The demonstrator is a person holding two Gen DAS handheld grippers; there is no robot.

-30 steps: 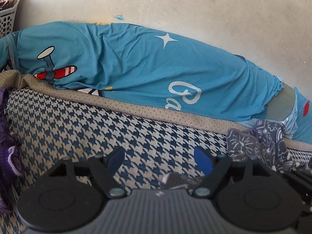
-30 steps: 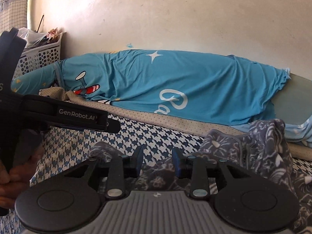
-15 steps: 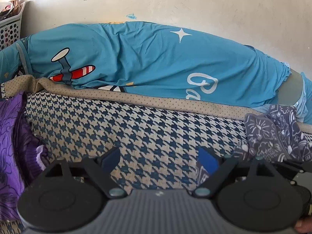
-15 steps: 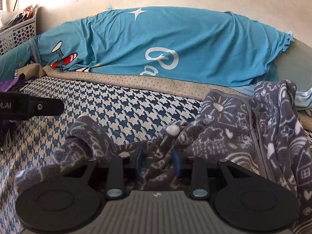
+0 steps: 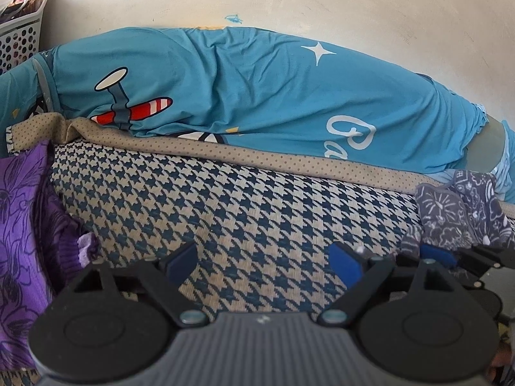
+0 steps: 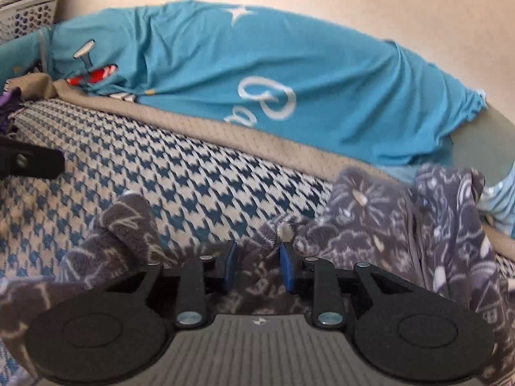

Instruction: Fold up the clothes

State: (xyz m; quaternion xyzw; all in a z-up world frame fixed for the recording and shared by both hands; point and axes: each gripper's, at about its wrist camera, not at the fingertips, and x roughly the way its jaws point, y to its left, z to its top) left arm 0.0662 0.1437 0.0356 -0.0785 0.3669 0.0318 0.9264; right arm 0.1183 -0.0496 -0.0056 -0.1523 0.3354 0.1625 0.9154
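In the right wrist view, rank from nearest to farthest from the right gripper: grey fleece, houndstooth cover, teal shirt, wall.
1. Grey fleece: between the right gripper fingers, spreading right.
2. Houndstooth cover: just ahead, left of centre.
3. Teal shirt: draped along the back.
4. Wall: behind the shirt, top.

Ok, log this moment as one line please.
left gripper: open, empty, over houndstooth cover | right gripper: grey fleece garment between parted fingers, grip unclear | teal shirt: untouched behind
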